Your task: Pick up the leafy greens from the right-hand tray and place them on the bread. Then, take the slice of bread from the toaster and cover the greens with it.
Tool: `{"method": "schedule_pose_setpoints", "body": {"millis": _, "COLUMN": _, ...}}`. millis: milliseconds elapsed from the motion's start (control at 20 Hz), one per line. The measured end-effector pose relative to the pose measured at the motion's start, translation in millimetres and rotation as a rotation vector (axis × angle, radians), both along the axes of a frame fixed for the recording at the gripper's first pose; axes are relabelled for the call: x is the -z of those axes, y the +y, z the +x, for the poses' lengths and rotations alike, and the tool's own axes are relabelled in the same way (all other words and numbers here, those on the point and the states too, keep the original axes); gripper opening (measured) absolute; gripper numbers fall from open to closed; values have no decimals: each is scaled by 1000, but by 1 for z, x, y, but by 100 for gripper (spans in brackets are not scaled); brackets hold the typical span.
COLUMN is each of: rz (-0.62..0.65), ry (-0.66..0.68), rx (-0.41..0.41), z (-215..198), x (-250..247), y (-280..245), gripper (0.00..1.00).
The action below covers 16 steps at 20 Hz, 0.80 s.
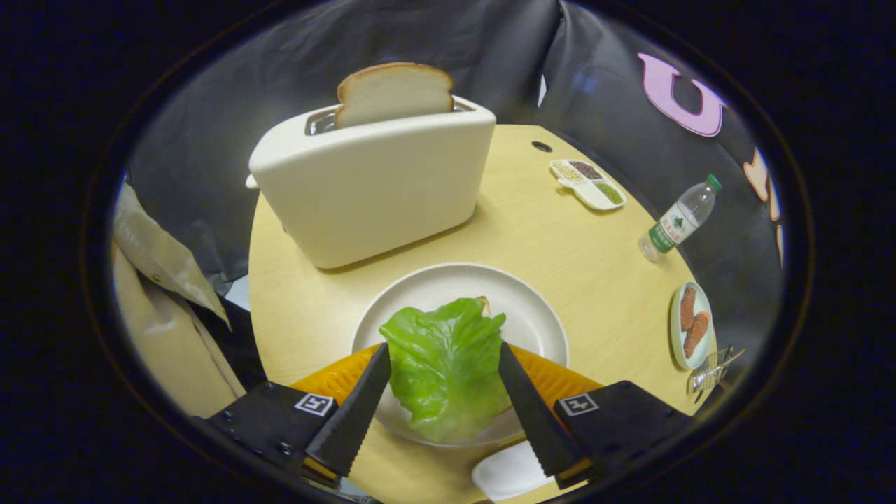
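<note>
A green lettuce leaf (pixel 444 364) lies on the white plate (pixel 532 294), and a corner of the bread (pixel 483 302) under it peeks out at its far edge. My gripper (pixel 442 348) is open, one finger along each side of the leaf, neither squeezing it. Beyond the plate stands a cream toaster (pixel 378 182) with a slice of bread (pixel 393 91) sticking up out of its slot.
All this sits on a round wooden table (pixel 560 238). To the right are a divided dish of grains (pixel 588 183), a water bottle (pixel 679 220), a small plate with brown pieces (pixel 691 323) and a wire rack (pixel 710 374). A white tray (pixel 507 472) lies under my fingers. A person's beige coat (pixel 161 301) is at the left.
</note>
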<state>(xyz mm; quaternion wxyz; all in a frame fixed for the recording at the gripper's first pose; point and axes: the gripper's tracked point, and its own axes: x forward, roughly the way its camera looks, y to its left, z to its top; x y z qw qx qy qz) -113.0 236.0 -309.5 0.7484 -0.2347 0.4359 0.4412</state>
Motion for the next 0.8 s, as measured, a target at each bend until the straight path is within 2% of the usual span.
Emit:
{"method": "schedule_pose_setpoints", "body": {"millis": 400, "rz": 129, "ry": -10, "rx": 77, "z": 29, "x": -86, "y": 45, "gripper": 100}}
{"method": "schedule_pose_setpoints", "body": {"millis": 800, "rz": 231, "ry": 10, "rx": 83, "z": 40, "x": -135, "y": 92, "gripper": 100}}
